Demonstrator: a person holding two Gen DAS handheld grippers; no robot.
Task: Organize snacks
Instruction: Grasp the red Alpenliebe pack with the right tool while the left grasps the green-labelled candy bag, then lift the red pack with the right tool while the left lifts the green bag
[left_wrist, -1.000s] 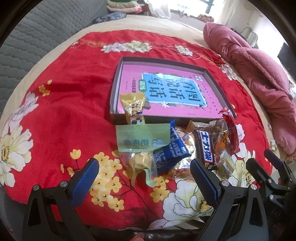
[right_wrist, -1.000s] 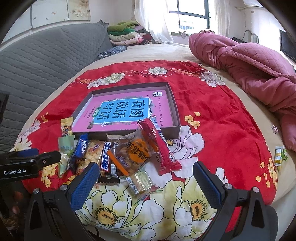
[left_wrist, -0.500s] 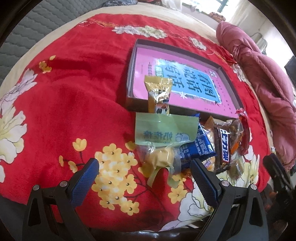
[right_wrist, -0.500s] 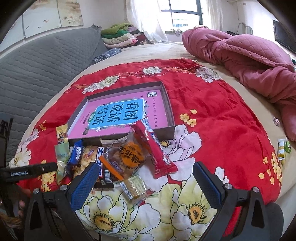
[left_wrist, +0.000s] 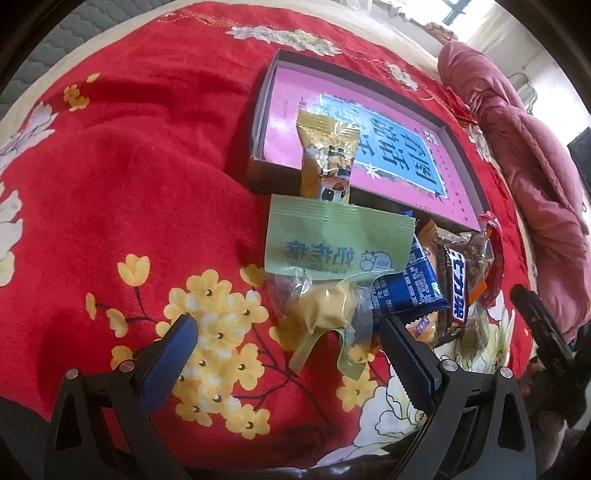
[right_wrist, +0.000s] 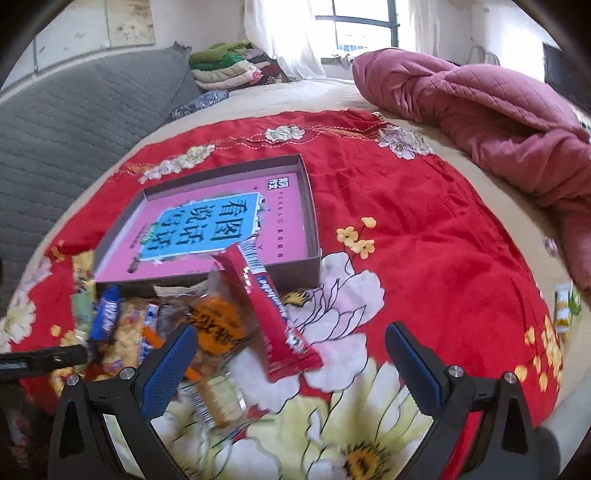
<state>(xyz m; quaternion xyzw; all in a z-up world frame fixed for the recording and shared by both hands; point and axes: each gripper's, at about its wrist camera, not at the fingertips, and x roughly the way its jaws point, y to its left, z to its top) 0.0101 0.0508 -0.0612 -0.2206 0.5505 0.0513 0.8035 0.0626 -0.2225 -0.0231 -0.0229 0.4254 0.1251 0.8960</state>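
On a bed spread with a red floral cloth (left_wrist: 129, 177), we hold our left tool (left_wrist: 291, 354) low over the near edge of a heap of snacks, its blue-padded jaws spread wide and gripping nothing. Just ahead of that tool lies a green packet (left_wrist: 332, 243) with a yellowish sweet showing through its clear end, and beyond it a gold wrapper (left_wrist: 328, 158) leans over the near wall of a shallow box (left_wrist: 258, 162) whose floor is a pink printed sheet. To the right of the green packet, touching it, sit a dark blue wrapper (left_wrist: 410, 291) and a black bar with white lettering (left_wrist: 456, 284), both packed into the pile against the front of the box. Farther right, from our other camera, our right tool (right_wrist: 291, 362) hangs over the same heap, its jaws also wide apart and empty; a long red packet (right_wrist: 269, 306) lies tilted between them and the box (right_wrist: 310, 206), its upper end propped on the box's front wall, with an orange-labelled clear bag (right_wrist: 218, 325) just to its left. At the far right a crumpled pink quilt (right_wrist: 480, 122) lies well apart from the snacks, and a small yellow-and-white sweet (right_wrist: 563, 306) rests alone near the edge of the cloth.
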